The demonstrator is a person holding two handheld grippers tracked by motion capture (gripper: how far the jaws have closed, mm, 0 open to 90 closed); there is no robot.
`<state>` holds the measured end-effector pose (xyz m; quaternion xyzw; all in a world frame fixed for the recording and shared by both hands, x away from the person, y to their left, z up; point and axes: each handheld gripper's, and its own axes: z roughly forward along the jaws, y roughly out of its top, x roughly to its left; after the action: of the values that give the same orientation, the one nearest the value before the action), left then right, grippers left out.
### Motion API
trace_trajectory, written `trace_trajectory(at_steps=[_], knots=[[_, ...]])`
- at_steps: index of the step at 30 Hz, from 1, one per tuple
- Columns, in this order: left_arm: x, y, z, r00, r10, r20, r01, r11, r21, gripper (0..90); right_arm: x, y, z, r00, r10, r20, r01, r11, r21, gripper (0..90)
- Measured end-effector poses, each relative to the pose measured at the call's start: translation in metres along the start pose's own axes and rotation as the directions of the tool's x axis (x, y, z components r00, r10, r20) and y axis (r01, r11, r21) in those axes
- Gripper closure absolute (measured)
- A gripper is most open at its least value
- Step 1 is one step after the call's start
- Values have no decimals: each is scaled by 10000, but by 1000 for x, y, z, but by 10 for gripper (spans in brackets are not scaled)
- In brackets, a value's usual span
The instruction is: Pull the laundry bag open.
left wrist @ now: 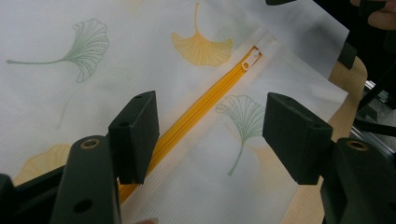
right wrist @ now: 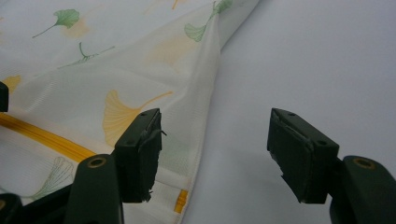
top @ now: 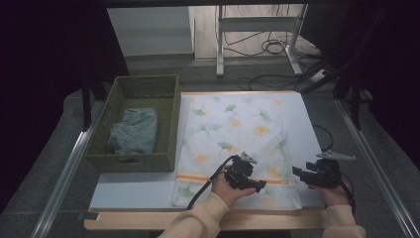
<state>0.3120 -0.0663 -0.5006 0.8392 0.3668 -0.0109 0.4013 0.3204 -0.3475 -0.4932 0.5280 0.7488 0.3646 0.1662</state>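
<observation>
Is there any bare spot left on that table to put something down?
Yes. A bare strip of white mat lies in front of the woven basket, left of the leaf-print bag. Another narrow strip runs along the bag's right edge. It is crowded near the orange zipper, where the left claw and right claw hover open.

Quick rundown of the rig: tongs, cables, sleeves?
Both tongs, left and right, are black, each with two blocky rectangular jaws on arms with brass-ringed holes. A grey three-cornered plate tops each. A black cable trails from the left one. Sleeves are pale cream, ribbed at the cuffs.
</observation>
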Motion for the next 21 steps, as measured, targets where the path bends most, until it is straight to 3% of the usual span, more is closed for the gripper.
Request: trace_trajectory(at_steps=[11, 21], knots=[[-10, 11, 16, 9998, 129, 167, -131, 9998, 115, 364, -5, 0, -2, 9996, 152, 217, -151, 9999, -46, 359], [-11, 16, 31, 9996, -56, 289, 48, 9996, 282, 387, -7, 0, -2, 9993, 217, 321, -216, 9998, -23, 358]])
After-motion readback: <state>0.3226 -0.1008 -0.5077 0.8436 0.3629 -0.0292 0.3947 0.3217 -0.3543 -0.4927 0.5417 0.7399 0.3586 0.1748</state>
